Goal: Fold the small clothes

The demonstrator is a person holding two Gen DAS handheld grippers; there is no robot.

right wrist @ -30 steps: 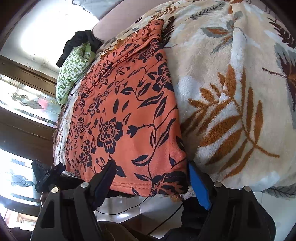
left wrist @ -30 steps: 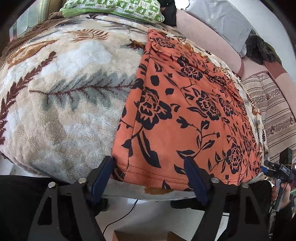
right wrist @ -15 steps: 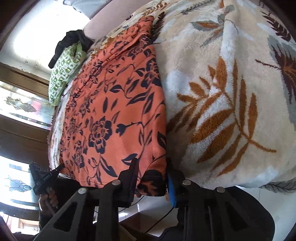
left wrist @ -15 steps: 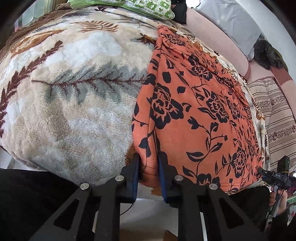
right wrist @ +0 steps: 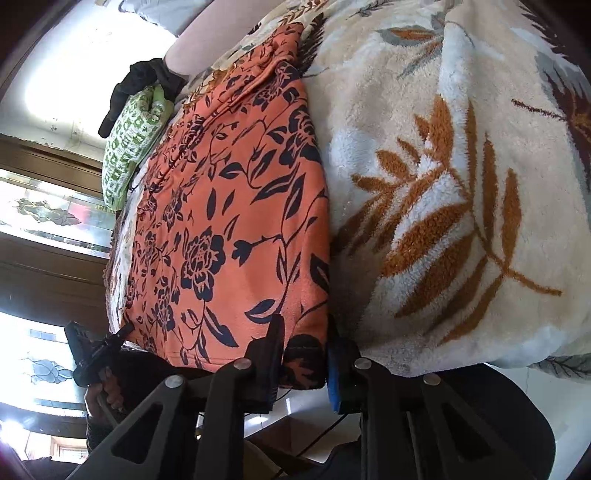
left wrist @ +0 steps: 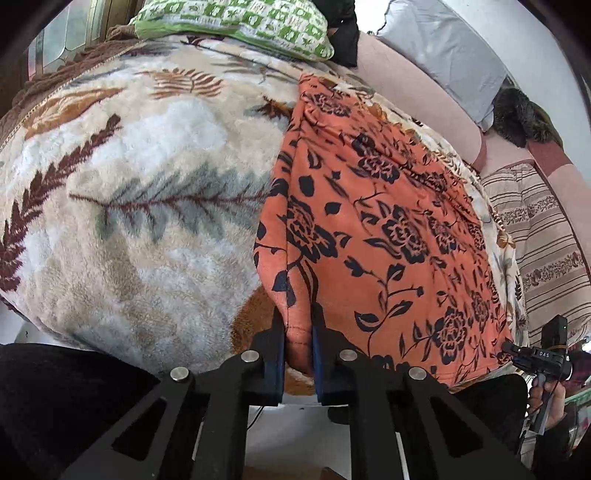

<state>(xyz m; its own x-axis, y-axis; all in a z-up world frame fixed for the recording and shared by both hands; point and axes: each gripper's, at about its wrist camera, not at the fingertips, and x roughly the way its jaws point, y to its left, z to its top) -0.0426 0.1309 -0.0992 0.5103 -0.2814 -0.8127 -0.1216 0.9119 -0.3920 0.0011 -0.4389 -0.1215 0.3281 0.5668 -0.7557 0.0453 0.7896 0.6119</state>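
An orange garment with black flowers (left wrist: 388, 229) lies flat on a fleecy leaf-patterned blanket (left wrist: 129, 221). My left gripper (left wrist: 297, 321) holds the garment's near left hem corner, its jaws closing with the cloth pinched between the blue pads and bunched up a little. In the right wrist view the same garment (right wrist: 229, 221) runs away from me, and my right gripper (right wrist: 304, 332) has its jaws closing on the near right hem corner, with cloth pressed between the pads. Both corners sit at the bed's front edge.
A green-and-white pillow (left wrist: 236, 26) and a grey pillow (left wrist: 443, 48) lie at the far end. A striped cloth (left wrist: 543, 236) and dark furry clothing (left wrist: 521, 114) are on the right. The blanket (right wrist: 461, 184) spreads wide beside the garment. Floor lies below the bed edge.
Both grippers went from wide open around the hem corners to pinching them. The left corner has gathered into a small fold and lifted slightly.
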